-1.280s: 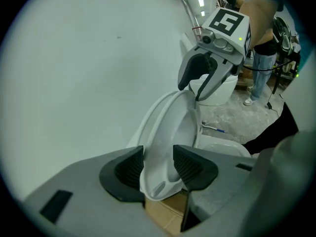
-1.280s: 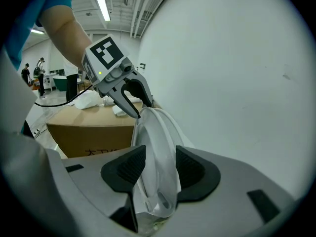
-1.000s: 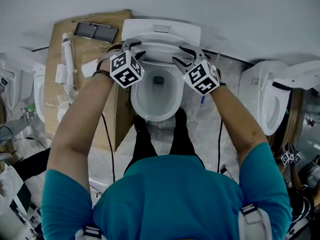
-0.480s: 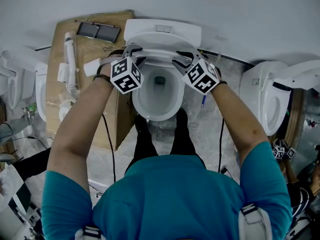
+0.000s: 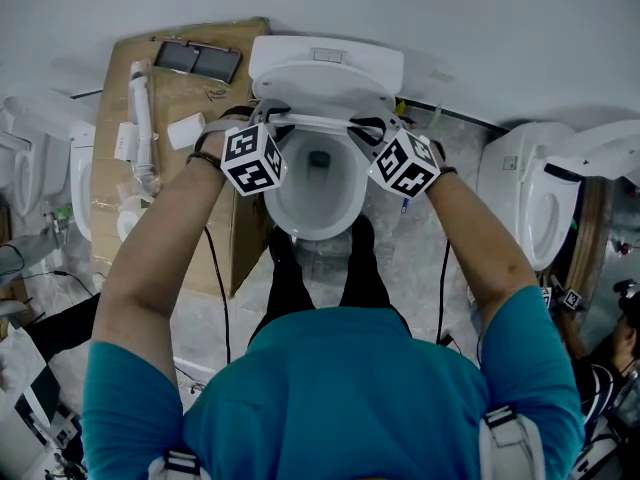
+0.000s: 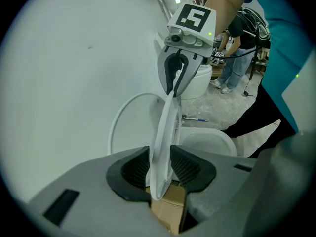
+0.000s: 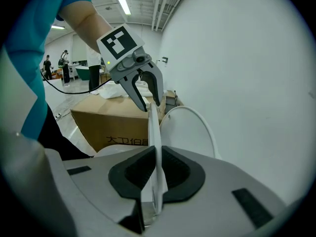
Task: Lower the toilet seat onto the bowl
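So, toilet seat (image 5: 318, 121): stood raised and near upright over the bowl (image 5: 308, 193), well clear of its rim; from the head view it showed edge-on as a thin white bar between the two grippers.
Lid (image 7: 190, 127): stood behind the seat against the wall, with a gap between lid and seat.
Left gripper (image 5: 268, 111): sat on the seat's left side; its jaws were closing, with the seat's edge (image 6: 165, 132) between them and both dark pads up against its faces.
Right gripper (image 5: 368, 123): sat on the seat's right side; its jaws were closing and nearly together, pads pressed on the thin edge of the seat (image 7: 154, 132).
Grippers across from each other: each camera saw the other gripper's jaws on the far edge of the same seat, the right one (image 6: 175, 78) from the left gripper view and the left one (image 7: 145, 90) from the right gripper view.
Marker cubes: one rode on each gripper, left (image 5: 252, 148) and right (image 5: 405, 161).
Cardboard box (image 7: 113, 122): stood on the floor just beside the toilet, on the person's left.
Second toilet (image 5: 540, 198): stood well apart, on the right.
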Demonstrator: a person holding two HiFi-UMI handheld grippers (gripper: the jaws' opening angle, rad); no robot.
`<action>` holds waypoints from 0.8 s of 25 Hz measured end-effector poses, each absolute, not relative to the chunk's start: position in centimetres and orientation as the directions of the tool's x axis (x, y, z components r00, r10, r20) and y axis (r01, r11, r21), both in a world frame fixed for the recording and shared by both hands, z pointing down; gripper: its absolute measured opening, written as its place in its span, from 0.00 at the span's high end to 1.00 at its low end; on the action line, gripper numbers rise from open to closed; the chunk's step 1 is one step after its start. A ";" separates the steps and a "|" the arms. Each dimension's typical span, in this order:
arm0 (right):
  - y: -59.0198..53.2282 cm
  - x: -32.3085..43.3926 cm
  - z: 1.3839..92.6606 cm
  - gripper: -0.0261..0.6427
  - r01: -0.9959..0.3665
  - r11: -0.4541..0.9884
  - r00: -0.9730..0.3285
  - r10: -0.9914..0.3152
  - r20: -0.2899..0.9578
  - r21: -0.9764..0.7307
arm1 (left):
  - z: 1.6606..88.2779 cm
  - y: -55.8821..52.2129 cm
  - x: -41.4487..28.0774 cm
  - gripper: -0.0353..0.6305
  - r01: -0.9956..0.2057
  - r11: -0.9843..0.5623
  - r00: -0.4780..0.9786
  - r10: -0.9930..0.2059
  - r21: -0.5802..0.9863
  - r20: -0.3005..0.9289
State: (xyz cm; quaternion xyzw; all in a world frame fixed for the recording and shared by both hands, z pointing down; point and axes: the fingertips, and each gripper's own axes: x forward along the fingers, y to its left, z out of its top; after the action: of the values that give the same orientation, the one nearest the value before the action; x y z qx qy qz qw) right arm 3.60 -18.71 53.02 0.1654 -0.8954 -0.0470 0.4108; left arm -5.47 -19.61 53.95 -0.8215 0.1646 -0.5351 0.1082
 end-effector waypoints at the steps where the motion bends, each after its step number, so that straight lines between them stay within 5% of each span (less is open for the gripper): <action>1: -18.5 3.6 53.1 0.91 -0.253 0.942 -0.608 -0.332 0.721 0.220 | 54.0 -19.5 -5.4 0.74 -0.149 -0.923 0.375 -0.385 -0.355 0.844; 5: -17.9 3.4 53.3 0.91 -0.241 0.946 -0.610 -0.322 0.724 0.218 | 53.8 -19.2 -5.5 0.87 -0.121 -0.925 0.379 -0.378 -0.359 0.845; 20: -14.3 3.0 54.1 0.90 -0.178 0.973 -0.624 -0.225 0.749 0.144 | 54.7 -15.3 -5.7 0.89 0.028 -0.942 0.363 -0.304 -0.336 0.881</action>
State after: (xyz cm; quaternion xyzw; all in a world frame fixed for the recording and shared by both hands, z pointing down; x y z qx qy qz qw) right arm 2.95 -14.35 54.11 0.1117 -0.9006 -0.0280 0.4191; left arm -5.73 -15.26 54.66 -0.8121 0.0849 -0.5579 0.1484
